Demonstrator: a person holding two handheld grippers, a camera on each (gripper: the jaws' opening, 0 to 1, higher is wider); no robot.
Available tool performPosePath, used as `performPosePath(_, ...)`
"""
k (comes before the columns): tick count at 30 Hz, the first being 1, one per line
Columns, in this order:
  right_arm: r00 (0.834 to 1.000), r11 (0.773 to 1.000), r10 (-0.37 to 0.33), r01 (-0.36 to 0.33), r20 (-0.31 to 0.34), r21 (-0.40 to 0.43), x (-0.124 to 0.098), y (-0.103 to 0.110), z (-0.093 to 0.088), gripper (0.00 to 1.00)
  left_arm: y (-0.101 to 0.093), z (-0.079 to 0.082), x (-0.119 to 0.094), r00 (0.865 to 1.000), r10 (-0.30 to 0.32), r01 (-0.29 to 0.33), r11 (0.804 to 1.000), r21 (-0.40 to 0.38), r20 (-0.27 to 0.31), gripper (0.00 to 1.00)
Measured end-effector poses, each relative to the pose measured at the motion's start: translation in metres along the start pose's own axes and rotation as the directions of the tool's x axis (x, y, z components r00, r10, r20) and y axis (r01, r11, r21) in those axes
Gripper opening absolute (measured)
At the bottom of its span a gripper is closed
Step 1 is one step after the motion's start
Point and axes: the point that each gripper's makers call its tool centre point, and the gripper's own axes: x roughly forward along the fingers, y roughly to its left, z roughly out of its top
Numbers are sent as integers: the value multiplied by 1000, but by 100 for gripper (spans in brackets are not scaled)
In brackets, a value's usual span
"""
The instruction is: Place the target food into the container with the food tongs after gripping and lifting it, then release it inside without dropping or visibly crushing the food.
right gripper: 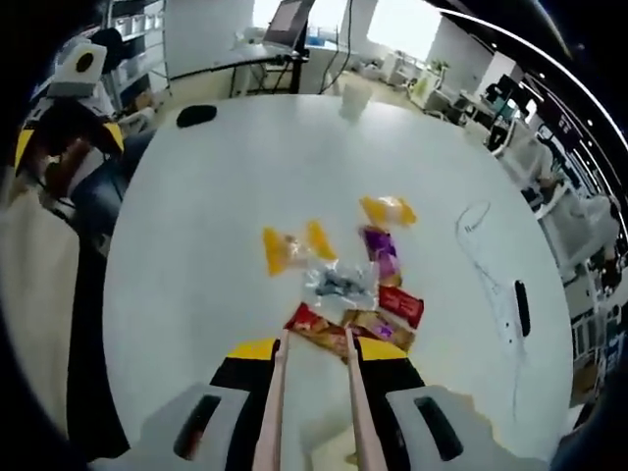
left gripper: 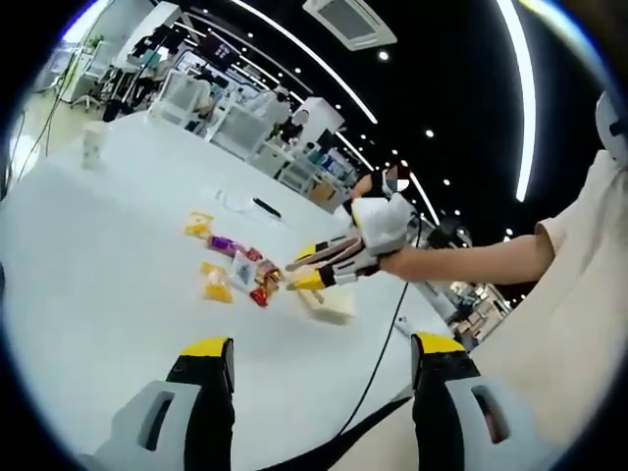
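Several wrapped snacks lie in a loose cluster on the white round table (right gripper: 216,206): yellow packets (right gripper: 289,245), a purple one (right gripper: 378,245), a silver one (right gripper: 339,283) and red ones (right gripper: 400,304). My right gripper (right gripper: 316,351) is shut on pale food tongs (right gripper: 273,402), whose tips hover over a red packet (right gripper: 309,322) at the near edge of the cluster. In the left gripper view a gloved hand holds the right gripper (left gripper: 319,273) beside the snacks (left gripper: 235,267), above a pale container (left gripper: 332,304). My left gripper (left gripper: 322,345) is open and holds nothing.
A white cup (right gripper: 355,96) stands at the table's far side. A black oblong object (right gripper: 522,306) and a thin cable (right gripper: 471,231) lie to the right, and a black lump (right gripper: 196,115) sits far left. A dark cable (left gripper: 378,363) crosses the near table edge. Office desks stand behind.
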Motion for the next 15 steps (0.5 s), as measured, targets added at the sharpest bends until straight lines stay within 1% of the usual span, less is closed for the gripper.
performPosePath(2, 1000, 1000, 0, 0, -6, 8, 2, -2, -2, 29, 1, 0, 0, 1000, 2, -2, 1000, 2, -6, 73)
performPosePath(6, 1000, 1000, 2, -2, -12, -1, 4, -2, -3, 29, 2, 1, 0, 1000, 2, -2, 1000, 9, -11, 73)
performPosePath(7, 1000, 1000, -4, 4, -16, -16, 4, -3, -3, 29, 2, 2, 1, 1000, 2, -2, 1000, 11, -11, 73)
performPosePath(8, 1000, 998, -24, 23, -17, -62, 3, -6, -3, 30, 3, 2, 1, 1000, 3, -3, 1000, 12, -11, 73)
performPosePath(9, 999, 994, -26, 23, -24, -104, 3, -5, -3, 30, 3, 3, 1, 1000, 3, -3, 1000, 11, -10, 73)
performPosePath(10, 1000, 994, -10, 7, -24, -107, 4, 0, -3, 30, 3, 3, 1, 1000, 4, -4, 1000, 9, -7, 73)
performPosePath(13, 999, 991, -4, -1, -33, -133, 7, 2, -3, 30, 3, 2, 2, 1000, 6, -6, 1000, 6, -8, 73)
performPosePath(15, 999, 991, 0, -4, -33, -131, 9, 2, -3, 30, 2, 1, 2, 1000, 8, -8, 1000, 6, -10, 73)
